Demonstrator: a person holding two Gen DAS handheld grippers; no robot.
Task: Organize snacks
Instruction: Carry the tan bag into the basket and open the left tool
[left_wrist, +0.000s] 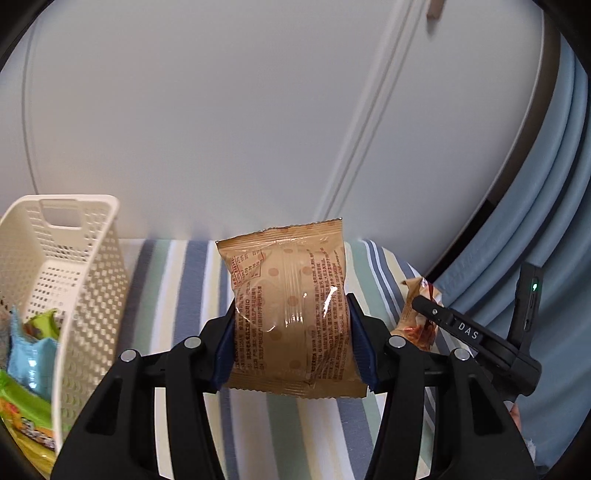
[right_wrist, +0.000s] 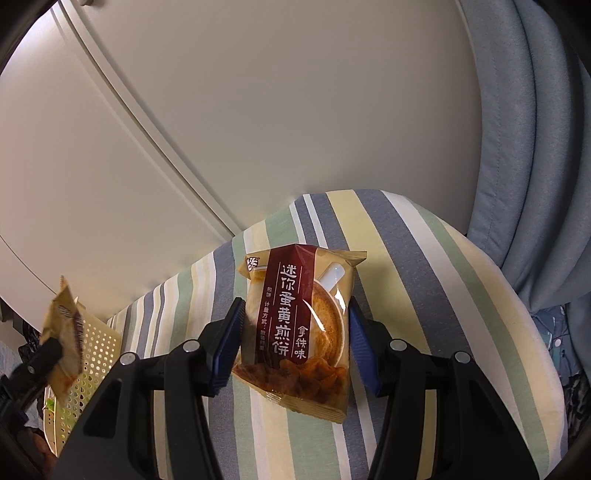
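A striped cloth surface (right_wrist: 424, 258) in blue, green, cream and white is running back to a pale panelled wall, with blue fabric folds hanging at the right. The left gripper (left_wrist: 293, 343) is clamping a tan crinkled snack packet (left_wrist: 291, 310) by its sides, holding it upright with its printed back facing the camera. Only the left wrist view is showing inside the white perforated plastic basket (left_wrist: 92, 266) at the near left, where a light blue packet (left_wrist: 31, 360) and green packets (left_wrist: 22, 406) are lying. The right gripper (right_wrist: 295, 343) is gripping a tan and maroon snack packet with a coffee cup picture (right_wrist: 299, 332), front side showing, tilted above the cloth. In the right wrist view the left gripper's packet is appearing at far left, in front of the basket's wall
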